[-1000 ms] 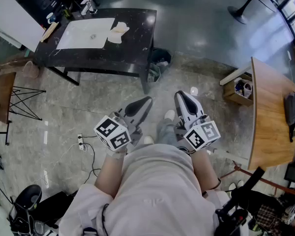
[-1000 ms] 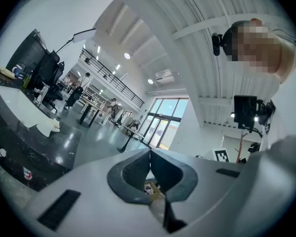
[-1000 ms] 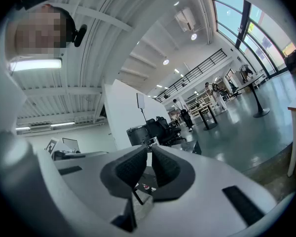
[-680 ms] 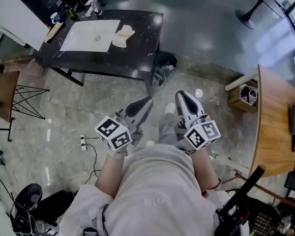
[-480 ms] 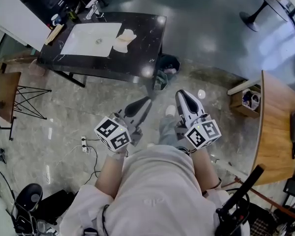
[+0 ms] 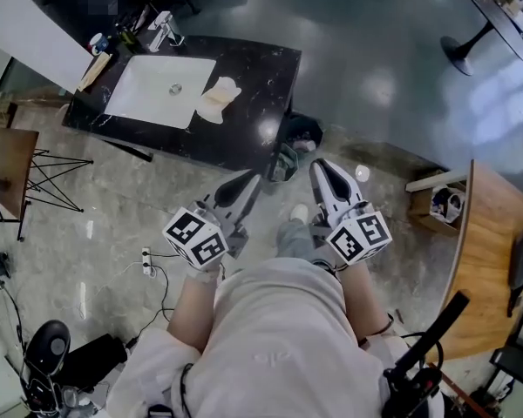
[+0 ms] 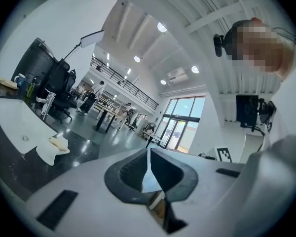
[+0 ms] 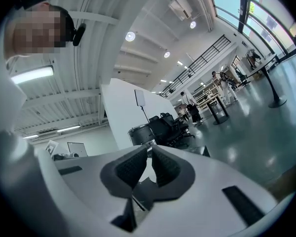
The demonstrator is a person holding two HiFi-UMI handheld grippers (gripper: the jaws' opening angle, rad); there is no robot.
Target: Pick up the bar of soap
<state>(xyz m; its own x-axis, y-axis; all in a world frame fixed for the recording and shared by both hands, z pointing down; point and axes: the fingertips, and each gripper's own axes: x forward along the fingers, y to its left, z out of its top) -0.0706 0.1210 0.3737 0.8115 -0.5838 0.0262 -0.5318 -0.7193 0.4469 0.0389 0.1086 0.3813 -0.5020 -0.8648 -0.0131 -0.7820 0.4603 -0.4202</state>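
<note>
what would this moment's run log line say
left gripper: shut, empty | right gripper: shut, empty | black marble counter with white sink: ahead, untouched | soap: unseen

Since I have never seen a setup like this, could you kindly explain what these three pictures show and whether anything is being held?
A person stands holding a tool in each hand: the left gripper and the right gripper. One picture looks down from a camera on the person's head; the other two come from cameras riding on the grippers, looking along their jaws. Both pairs of jaws are closed, holding nothing. Ahead stands a black counter with a white sink and a cloth beside it.
</note>
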